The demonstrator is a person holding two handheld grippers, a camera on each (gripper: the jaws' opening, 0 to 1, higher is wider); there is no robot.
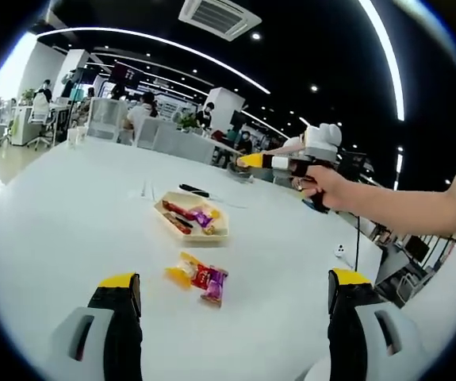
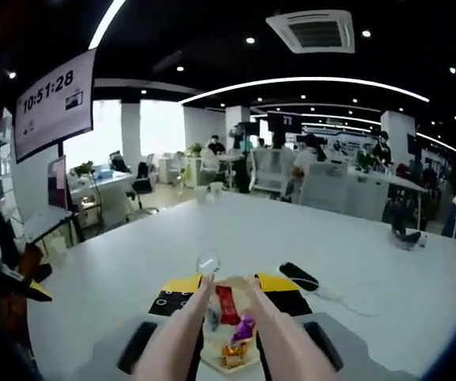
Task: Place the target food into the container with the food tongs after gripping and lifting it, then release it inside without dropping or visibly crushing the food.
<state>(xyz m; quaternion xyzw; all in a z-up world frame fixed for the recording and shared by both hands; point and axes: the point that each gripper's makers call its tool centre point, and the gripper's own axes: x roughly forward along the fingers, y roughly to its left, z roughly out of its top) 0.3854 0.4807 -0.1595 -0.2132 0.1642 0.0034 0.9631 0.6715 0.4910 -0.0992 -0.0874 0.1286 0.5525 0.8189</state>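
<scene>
White table (image 1: 61, 206): one tray (image 1: 212, 236), three loose candies (image 1: 200, 277); left hand-held gripper (image 1: 231, 282) apart, right hand-held gripper (image 2: 229, 282) clamps tongs (image 2: 182, 337).

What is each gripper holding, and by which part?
Right gripper: the tongs, jaws pressing the outer sides of both arms. Left gripper: nothing, jaws open.

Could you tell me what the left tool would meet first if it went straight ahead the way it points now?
Most likely the loose wrapped candies on the white table, which lie between the open left tool's tips; the tray sits beyond. Depth is uncertain.
</scene>
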